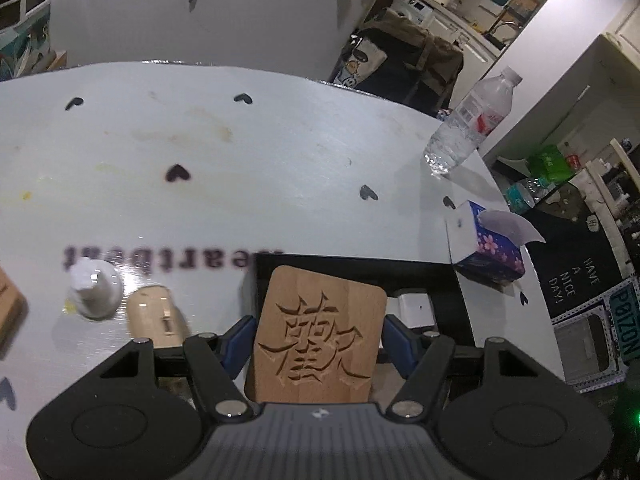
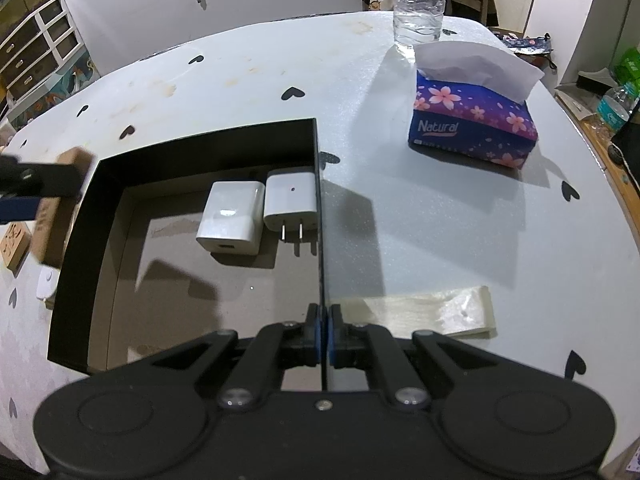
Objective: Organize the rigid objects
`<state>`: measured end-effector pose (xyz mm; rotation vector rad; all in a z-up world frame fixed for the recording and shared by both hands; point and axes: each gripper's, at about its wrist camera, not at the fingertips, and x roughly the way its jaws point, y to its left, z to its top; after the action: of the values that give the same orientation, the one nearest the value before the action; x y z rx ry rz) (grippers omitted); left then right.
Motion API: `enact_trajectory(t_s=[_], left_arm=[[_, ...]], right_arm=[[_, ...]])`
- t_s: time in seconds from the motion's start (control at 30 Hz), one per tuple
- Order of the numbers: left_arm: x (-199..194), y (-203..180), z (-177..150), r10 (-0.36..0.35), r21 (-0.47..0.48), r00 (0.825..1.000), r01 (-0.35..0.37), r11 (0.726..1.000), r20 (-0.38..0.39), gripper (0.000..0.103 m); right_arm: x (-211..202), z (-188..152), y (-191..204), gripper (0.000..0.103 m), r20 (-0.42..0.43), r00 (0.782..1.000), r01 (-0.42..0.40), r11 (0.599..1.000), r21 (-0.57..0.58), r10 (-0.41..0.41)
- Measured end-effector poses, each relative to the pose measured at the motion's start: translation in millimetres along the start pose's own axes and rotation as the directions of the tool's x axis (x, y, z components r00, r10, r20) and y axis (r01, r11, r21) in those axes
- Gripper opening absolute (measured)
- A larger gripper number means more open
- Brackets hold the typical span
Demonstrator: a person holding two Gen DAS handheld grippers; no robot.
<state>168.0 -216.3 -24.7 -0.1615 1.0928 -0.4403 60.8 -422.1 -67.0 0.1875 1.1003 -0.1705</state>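
My left gripper [image 1: 318, 334] is shut on a wooden block with a carved character [image 1: 320, 332] and holds it over the near wall of the black box [image 1: 360, 264]. It also shows at the left edge of the right wrist view [image 2: 64, 196]. My right gripper [image 2: 324, 324] is shut on the right wall of the black box [image 2: 318, 200]. Two white chargers [image 2: 232, 216] [image 2: 290, 200] lie inside the box by that wall. A white cone-shaped object [image 1: 94, 290] and a beige object [image 1: 156, 316] lie on the table to the left of the block.
A tissue pack [image 2: 474, 124] and a water bottle [image 2: 418, 4] stand on the white table [image 2: 440, 220] at the right. A strip of clear tape [image 2: 420, 312] lies by my right gripper. Another wooden block [image 2: 14, 244] lies left of the box.
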Motion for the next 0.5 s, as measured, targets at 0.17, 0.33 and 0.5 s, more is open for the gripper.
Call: enact_trajectory(t_s=[0.17, 0.33, 0.5], left_arm=[[29.6, -8.9, 1.1, 0.069, -0.078, 0.997, -0.072, 0.994, -0.041, 0.068], [51.0, -18.9, -0.9, 0.092, -0.071, 0.994, -0.096, 0.993, -0.056, 0.067], [63.9, -25.6, 0.8, 0.121, -0.041, 0.991, -0.123, 0.991, -0.050, 0.065]], right_arm=[[-0.2, -0.4, -1.1, 0.004, 0.001, 1.000, -0.002, 1.000, 0.001, 0.002], [-0.1, -0.5, -1.1, 0.004, 0.000, 1.000, -0.002, 1.000, 0.000, 0.002], [0.1, -0.8, -1.3, 0.004, 0.000, 1.000, -0.003, 1.000, 0.004, 0.003]])
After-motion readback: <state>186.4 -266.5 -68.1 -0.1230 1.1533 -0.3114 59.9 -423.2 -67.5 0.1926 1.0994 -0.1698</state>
